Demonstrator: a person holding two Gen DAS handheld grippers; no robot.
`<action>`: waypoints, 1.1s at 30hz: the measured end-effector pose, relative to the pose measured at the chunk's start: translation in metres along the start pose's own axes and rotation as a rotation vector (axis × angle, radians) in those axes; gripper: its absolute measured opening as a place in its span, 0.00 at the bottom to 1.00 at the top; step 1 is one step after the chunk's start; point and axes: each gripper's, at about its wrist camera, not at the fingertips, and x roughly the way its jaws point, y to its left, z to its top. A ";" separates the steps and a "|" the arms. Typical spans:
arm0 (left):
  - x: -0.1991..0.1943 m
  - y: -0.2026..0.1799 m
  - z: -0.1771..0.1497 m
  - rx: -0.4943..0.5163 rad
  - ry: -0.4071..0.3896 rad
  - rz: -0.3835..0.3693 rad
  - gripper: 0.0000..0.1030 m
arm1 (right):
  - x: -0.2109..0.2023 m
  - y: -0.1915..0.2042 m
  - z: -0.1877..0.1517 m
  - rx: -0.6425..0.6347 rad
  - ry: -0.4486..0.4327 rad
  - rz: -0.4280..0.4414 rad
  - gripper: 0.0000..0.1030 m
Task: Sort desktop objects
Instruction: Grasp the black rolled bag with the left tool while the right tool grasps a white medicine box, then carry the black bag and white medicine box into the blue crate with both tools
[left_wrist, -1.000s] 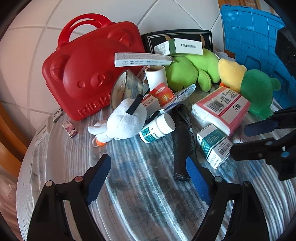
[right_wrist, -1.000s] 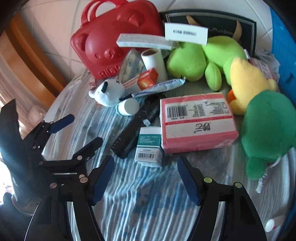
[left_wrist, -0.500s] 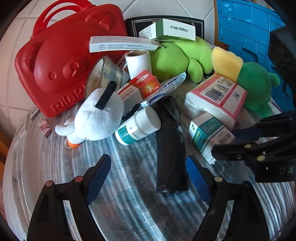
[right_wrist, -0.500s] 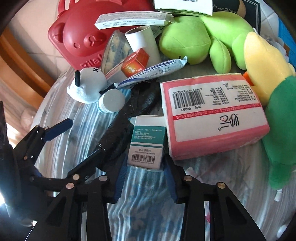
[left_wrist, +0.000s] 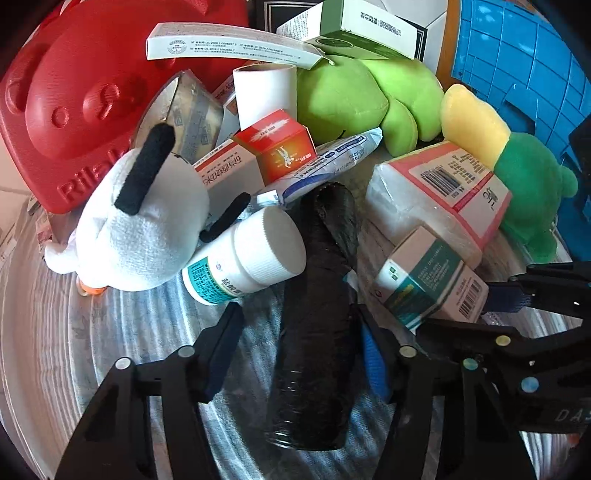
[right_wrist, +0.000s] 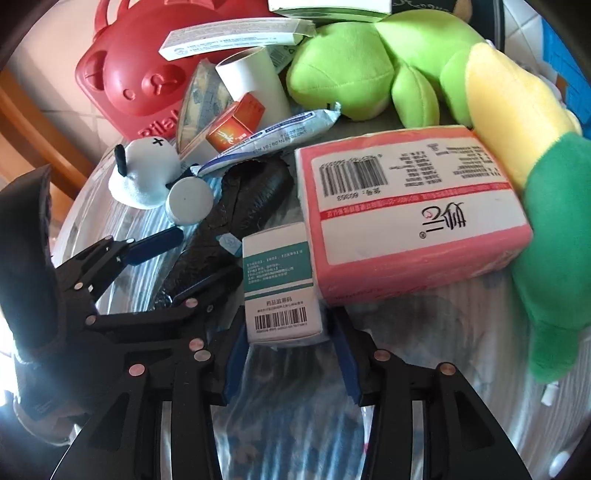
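On a cluttered tabletop (left_wrist: 55, 350), two pickups are lined up side by side. The left gripper (left_wrist: 295, 332) is seen straddling a black roll (left_wrist: 317, 302), whose long axis runs straight ahead between the fingers and away toward the pile; the jaws have just been closing and are narrowed around the roll, though full pressure from both pads cannot be confirmed, a slight gap being visible on the left side. Just beside it, the right gripper (right_wrist: 288, 343) is set around the near, barcoded end of a teal-and-white medicine box (right_wrist: 279, 284), which lies lengthwise directly ahead of it, with the pads close against or touching its sides. A pink tissue pack (right_wrist: 410, 218) is pressed against the box's right flank, and a white pill bottle (left_wrist: 247, 258) lies just left of the roll. Each item is nearer its own gripper, so a straight lift is judged likely.
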 end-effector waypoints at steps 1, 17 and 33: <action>-0.001 -0.003 0.000 0.018 -0.001 -0.012 0.42 | 0.000 -0.001 0.002 0.005 -0.001 0.011 0.40; -0.080 -0.020 -0.044 0.077 -0.022 -0.039 0.33 | -0.079 0.004 -0.028 -0.047 -0.049 0.040 0.35; -0.249 -0.100 0.030 0.252 -0.367 -0.104 0.33 | -0.282 0.028 -0.067 -0.047 -0.504 -0.041 0.35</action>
